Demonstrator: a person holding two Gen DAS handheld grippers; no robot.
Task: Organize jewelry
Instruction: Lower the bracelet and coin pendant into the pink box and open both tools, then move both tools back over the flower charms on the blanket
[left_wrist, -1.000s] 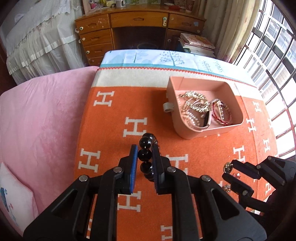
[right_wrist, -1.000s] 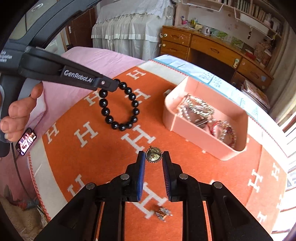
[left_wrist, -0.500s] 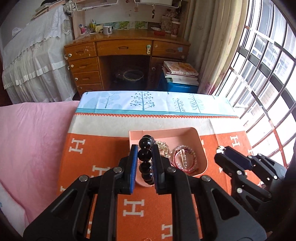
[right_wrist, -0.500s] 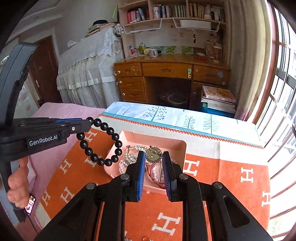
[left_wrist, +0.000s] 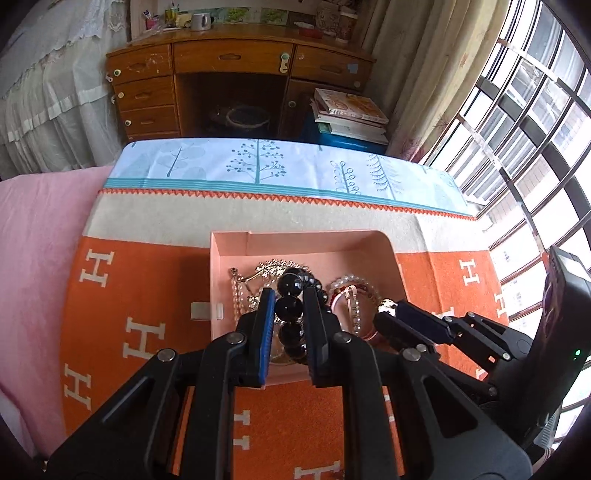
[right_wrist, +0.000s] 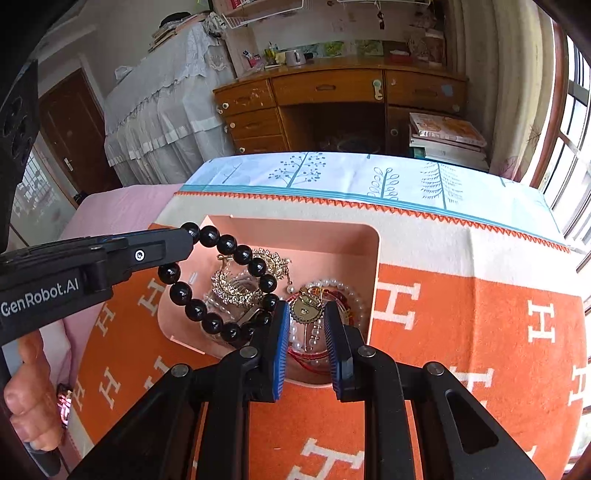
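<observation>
1. Both grippers, a second ago out over the open orange blanket (left_wrist: 155, 369) with the pink tray (left_wrist: 229, 243) ahead and to the right, now hang directly above that tray, which sits toward the blanket's far edge and already holds pearl strands, a gold piece and red bangles.
2. That shift suggests the carrying step is nearly over: both pieces look ready to be released into the tray.
3. The left gripper (left_wrist: 289, 308) tilts steeply down over the tray's near left half, its blue pads pinching the black bead bracelet (right_wrist: 221, 280); the loop dangles free just above the jewelry.
4. The right gripper (right_wrist: 306, 325) angles down over the tray's near right part, now rolled to face it squarely, jaws pressed on a small gold medallion (right_wrist: 306, 309).
5. A hand (right_wrist: 29, 402) grips the left tool's handle at the near left.
</observation>
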